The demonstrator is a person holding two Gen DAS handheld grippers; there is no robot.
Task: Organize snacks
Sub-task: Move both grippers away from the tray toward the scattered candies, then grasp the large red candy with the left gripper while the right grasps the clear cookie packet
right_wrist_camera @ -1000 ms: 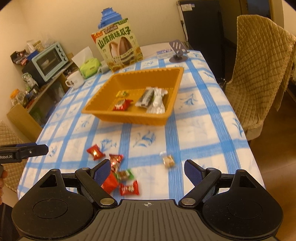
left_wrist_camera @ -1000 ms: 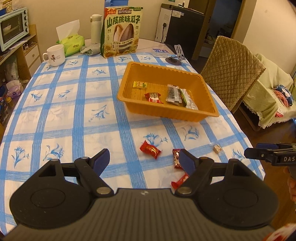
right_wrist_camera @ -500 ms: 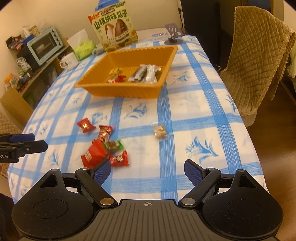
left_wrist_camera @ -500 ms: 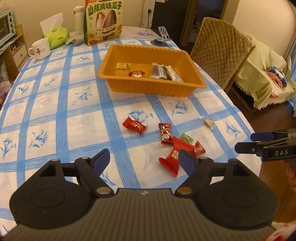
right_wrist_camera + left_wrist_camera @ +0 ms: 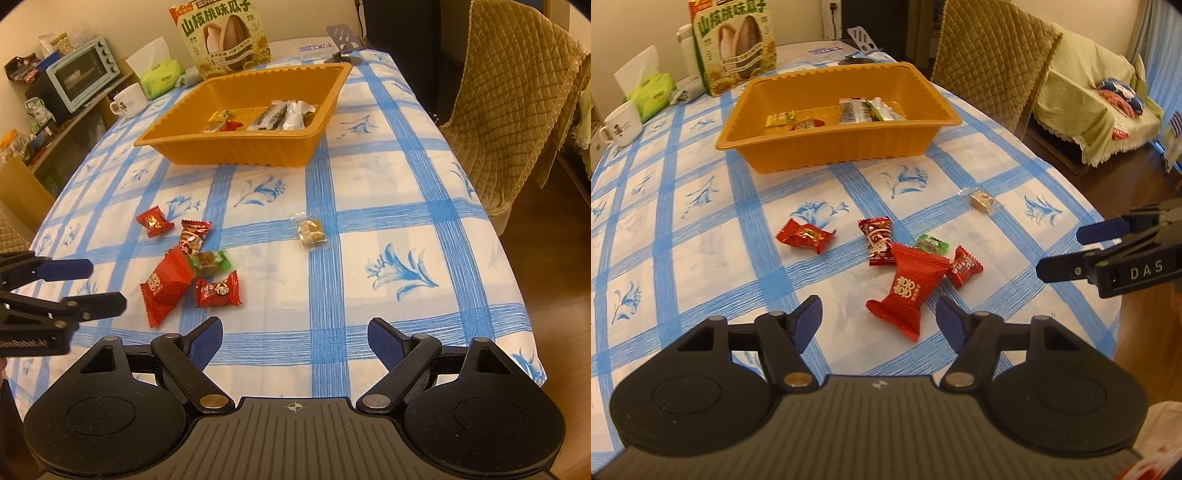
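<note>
An orange tray [image 5: 827, 147] [image 5: 236, 149] with several snacks inside stands mid-table. Loose snacks lie in front of it: a large red packet [image 5: 908, 290] [image 5: 166, 286], a red candy [image 5: 805, 236] [image 5: 154, 221], a dark red candy [image 5: 878, 240] [image 5: 192, 234], a green candy [image 5: 932, 244] [image 5: 209, 260], a small red candy [image 5: 963, 266] [image 5: 218, 290] and a clear-wrapped brown sweet [image 5: 980, 199] [image 5: 311, 230]. My left gripper [image 5: 877, 317] [image 5: 88, 282] is open just before the large red packet. My right gripper [image 5: 295, 338] [image 5: 1067, 251] is open and empty above the table's near edge.
A big sunflower-seed bag [image 5: 733, 44] [image 5: 225, 35], tissue pack [image 5: 652, 90], white mug [image 5: 620, 122] and phone stand [image 5: 343, 46] sit behind the tray. A quilted chair [image 5: 513, 107] stands at the table's right side. A toaster oven [image 5: 81, 77] is on a shelf at left.
Both grippers have drawn back toward the table's near edge and lowered. The loose snacks now lie just ahead of the left gripper's fingers. Both stay open.
</note>
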